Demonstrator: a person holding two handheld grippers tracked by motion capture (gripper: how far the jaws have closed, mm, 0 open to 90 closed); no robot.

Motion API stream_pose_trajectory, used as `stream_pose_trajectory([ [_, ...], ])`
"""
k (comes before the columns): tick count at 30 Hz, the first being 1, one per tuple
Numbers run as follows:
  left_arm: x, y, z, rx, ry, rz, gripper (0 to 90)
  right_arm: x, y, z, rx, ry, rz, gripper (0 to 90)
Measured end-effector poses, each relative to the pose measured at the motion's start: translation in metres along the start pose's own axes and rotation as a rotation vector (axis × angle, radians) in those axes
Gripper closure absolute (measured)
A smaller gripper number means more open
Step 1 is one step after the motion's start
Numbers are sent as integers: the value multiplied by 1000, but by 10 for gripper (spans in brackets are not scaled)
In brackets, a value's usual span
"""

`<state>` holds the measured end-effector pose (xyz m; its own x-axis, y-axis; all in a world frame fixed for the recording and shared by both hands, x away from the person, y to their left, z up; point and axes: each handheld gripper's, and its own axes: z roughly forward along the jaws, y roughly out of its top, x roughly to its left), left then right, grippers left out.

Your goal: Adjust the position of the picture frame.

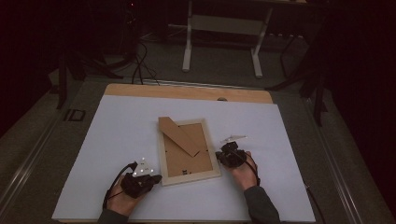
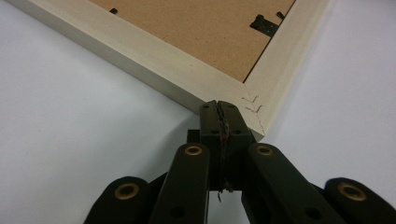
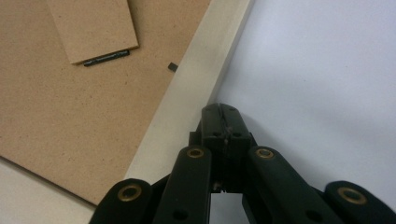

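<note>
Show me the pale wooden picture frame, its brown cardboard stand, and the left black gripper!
pale wooden picture frame (image 1: 190, 177): high view, on its near bottom rail.
brown cardboard stand (image 1: 179, 135): high view, middle of the slanted flap.
left black gripper (image 2: 218, 109): left gripper view, where its shut jaws meet at the frame's corner.

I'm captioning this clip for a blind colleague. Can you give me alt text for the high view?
A picture frame lies back-side up on a white table, its brown stand folded across the backing. The left gripper sits shut at the frame's near left corner and the right gripper shut at its right edge.
</note>
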<state>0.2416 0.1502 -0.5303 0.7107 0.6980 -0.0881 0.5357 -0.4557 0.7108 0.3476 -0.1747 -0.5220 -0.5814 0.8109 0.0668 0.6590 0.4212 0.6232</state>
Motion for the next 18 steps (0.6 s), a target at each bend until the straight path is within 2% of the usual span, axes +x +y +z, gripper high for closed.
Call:
stream_pose_trajectory([
  [6, -4, 1, 2, 4, -18, 1, 900, -2, -1, -1, 5, 1, 1, 900],
  [9, -6, 0, 2, 21, -14, 19, 900, -3, -1, -1, 2, 5, 0, 900],
  [10, -7, -1, 4, 53, -17, 32, 900, -4, -2, -2, 5, 11, -4, 900],
  [14, -12, 0, 4, 53, 11, 51, 900, -4, -5, -4, 8, 21, -13, 900],
  [18, -15, 2, 6, 57, 4, 63, 900, -6, -3, -4, 11, 14, -9, 900],
])
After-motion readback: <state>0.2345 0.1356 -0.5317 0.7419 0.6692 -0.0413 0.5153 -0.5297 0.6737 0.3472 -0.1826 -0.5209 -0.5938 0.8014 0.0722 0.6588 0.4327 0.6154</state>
